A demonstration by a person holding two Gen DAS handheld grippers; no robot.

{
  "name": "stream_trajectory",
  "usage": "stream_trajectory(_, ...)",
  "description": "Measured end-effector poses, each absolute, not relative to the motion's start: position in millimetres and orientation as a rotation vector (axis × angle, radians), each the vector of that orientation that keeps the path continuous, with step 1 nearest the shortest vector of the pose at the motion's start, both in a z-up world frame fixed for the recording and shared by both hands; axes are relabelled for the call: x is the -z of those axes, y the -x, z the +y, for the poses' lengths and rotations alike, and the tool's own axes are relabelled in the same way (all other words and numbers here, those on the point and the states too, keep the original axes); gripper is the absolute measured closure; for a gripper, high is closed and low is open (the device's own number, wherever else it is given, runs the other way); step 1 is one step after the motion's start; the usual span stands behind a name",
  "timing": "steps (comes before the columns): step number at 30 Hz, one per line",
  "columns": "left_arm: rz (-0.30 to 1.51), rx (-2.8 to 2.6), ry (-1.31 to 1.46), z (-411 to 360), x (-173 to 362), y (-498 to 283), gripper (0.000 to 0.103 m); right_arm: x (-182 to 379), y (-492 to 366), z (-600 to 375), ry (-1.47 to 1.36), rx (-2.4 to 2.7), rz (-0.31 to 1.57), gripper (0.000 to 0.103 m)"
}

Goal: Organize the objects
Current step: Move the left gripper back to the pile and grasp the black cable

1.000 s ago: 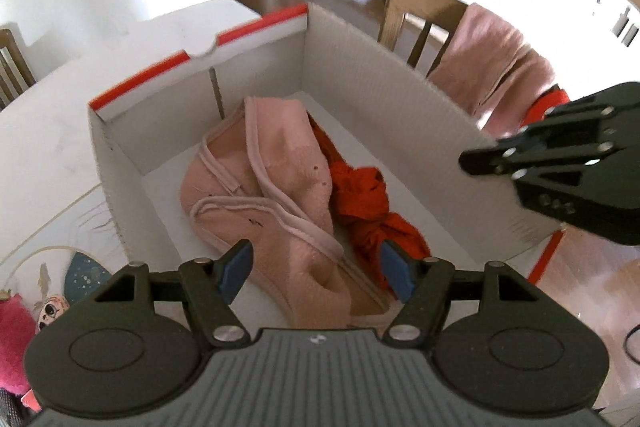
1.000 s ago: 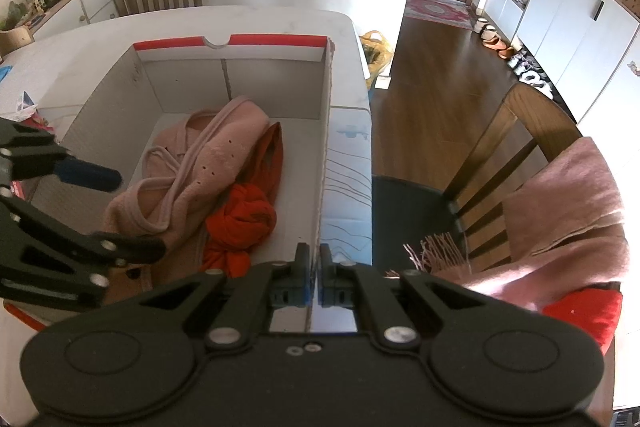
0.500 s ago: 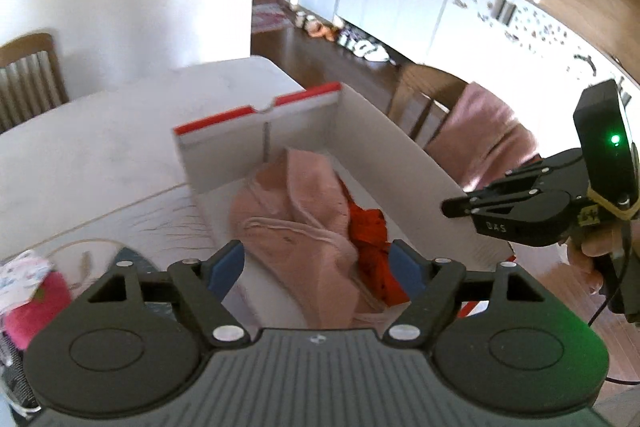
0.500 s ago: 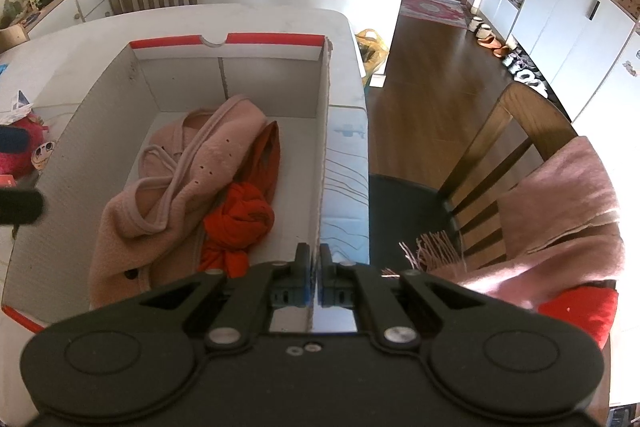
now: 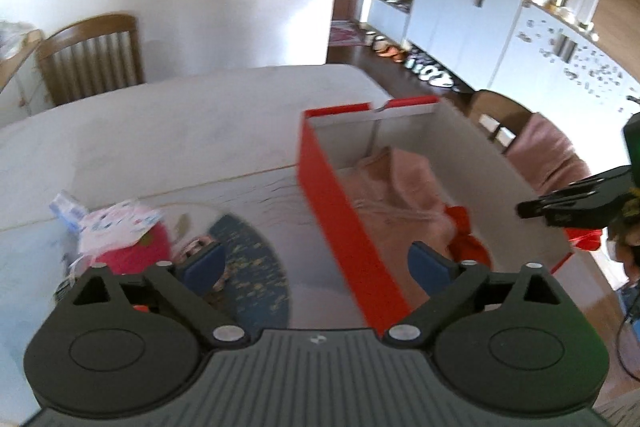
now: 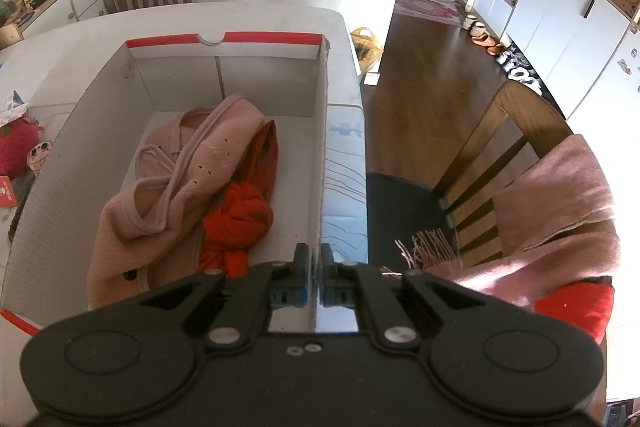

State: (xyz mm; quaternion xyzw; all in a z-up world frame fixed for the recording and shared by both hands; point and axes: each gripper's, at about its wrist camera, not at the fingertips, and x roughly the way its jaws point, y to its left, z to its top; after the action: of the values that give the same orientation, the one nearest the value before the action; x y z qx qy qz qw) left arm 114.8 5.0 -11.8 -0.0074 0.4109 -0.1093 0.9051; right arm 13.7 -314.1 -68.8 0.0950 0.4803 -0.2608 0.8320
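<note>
Right gripper [image 6: 315,269]: jaws pressed together on the near right wall of the cardboard box [image 6: 322,131], thin edge between the pads. Left gripper [image 5: 316,261]: jaws spread wide, empty, held above the box's red left wall. Box sits on the white worktop [image 5: 160,135]. Inside: pink garment [image 6: 176,179] on the left, touching the knotted red cloth [image 6: 240,215]. Red plush toy [image 5: 136,255] on the worktop, left of the box.
</note>
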Motion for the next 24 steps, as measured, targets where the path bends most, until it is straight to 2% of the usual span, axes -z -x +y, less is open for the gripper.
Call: stream_trajectory(24, 0.966, -0.116, 0.198, 125.3, 113.4, -74.2, 0.002, 70.9, -15.3, -309.0, -0.194, 0.578, 1.026, 0.096)
